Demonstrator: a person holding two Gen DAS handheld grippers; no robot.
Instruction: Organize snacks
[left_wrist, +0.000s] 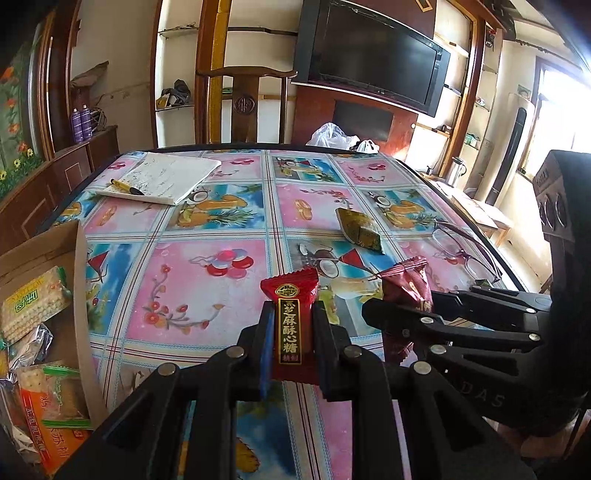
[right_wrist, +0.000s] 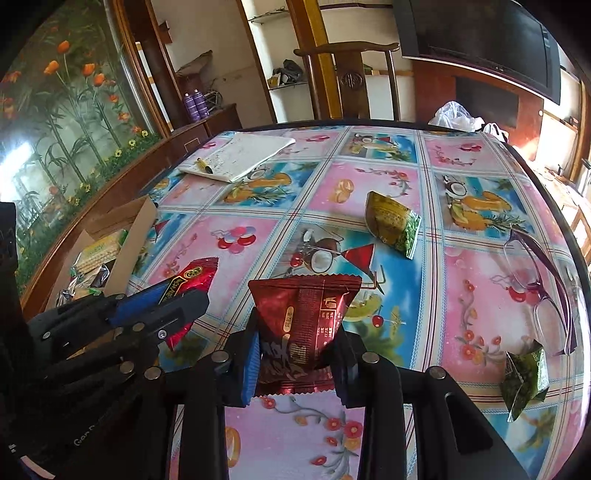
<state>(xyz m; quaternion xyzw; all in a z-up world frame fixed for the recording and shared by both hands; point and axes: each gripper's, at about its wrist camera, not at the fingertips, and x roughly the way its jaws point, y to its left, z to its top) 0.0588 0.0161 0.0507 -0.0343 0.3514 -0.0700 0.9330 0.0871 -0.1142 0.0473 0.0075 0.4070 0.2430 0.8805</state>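
Left gripper (left_wrist: 290, 343) fingers are clamping a red sesame candy (left_wrist: 290, 325); right gripper (right_wrist: 295, 354) fingers are clamping a maroon snack packet (right_wrist: 303, 317), above the fruit-patterned desk (left_wrist: 192, 280) facing a wall-mounted television (left_wrist: 373, 62).

Snacks: two held above the table, two loose on it, several boxed.

A slim red candy packet (left_wrist: 291, 325) with gold characters on a dark band stands upright, clamped at mid-length. A wider dark-red foil packet (right_wrist: 306, 325) with serrated ends is clamped across its lower half, printed back facing the camera. A gold-and-green foil packet (right_wrist: 393, 225) lies flat near the table centre. A crumpled green packet (right_wrist: 524, 380) lies near the right edge. A cardboard box (left_wrist: 79, 280) at the left edge contains cracker packs (left_wrist: 33, 302), loosely piled.
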